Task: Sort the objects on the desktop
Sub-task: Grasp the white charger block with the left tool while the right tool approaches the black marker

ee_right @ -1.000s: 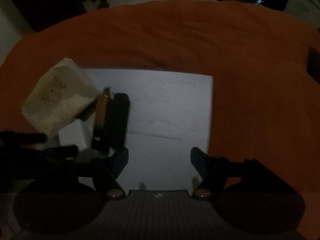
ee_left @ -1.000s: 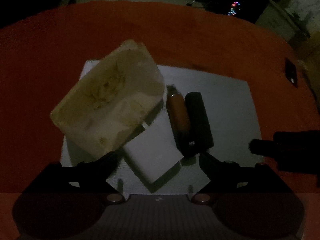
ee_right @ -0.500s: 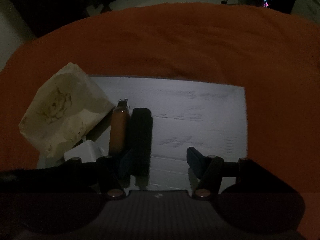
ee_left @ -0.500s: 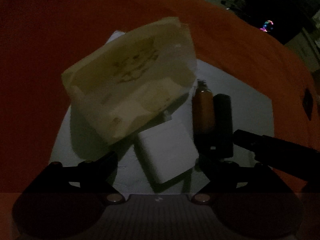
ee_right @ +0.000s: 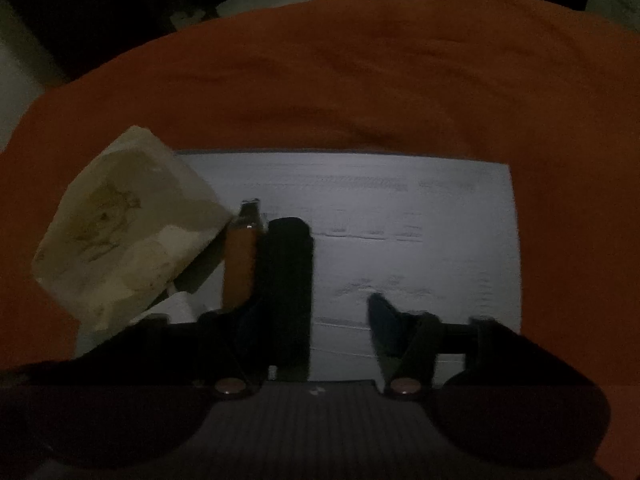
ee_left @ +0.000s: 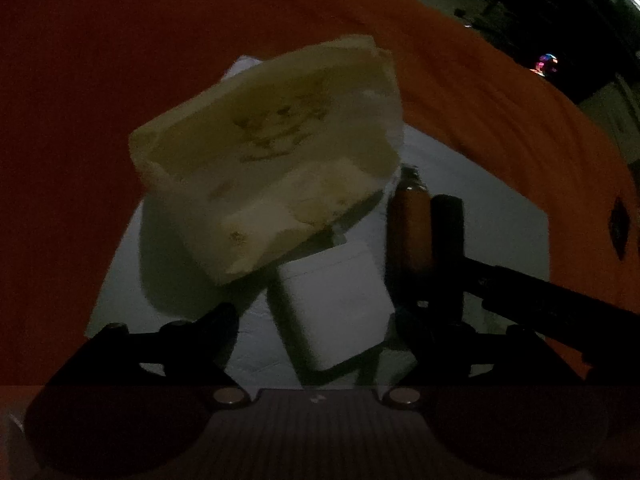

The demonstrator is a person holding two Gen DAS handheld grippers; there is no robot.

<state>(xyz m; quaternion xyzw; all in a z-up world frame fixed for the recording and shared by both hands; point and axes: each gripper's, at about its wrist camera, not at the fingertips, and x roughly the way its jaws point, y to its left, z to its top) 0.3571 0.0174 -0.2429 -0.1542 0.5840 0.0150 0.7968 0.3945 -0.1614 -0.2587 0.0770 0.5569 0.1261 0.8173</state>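
A white mat (ee_right: 400, 216) lies on the orange cloth. On its left side are a pale tissue pack (ee_left: 272, 160) (ee_right: 124, 228), a white square block (ee_left: 336, 304), an orange-brown bottle (ee_left: 408, 232) (ee_right: 239, 264) and a black bar (ee_left: 446, 240) (ee_right: 288, 280), side by side. My left gripper (ee_left: 320, 320) is open around the near end of the white block. My right gripper (ee_right: 312, 320) is open, its jaws on either side of the black bar's near end, and it shows in the left wrist view as a dark arm (ee_left: 560, 304).
The orange cloth (ee_right: 360, 80) covers the table on all sides of the mat. A small dark object (ee_left: 618, 226) lies on the cloth at the far right. Dark room and floor lie beyond the table's far edge.
My left gripper has moved forward and left, closer to the white block and tissue pack. My right gripper has moved left, and the black bar now sits between its jaws.
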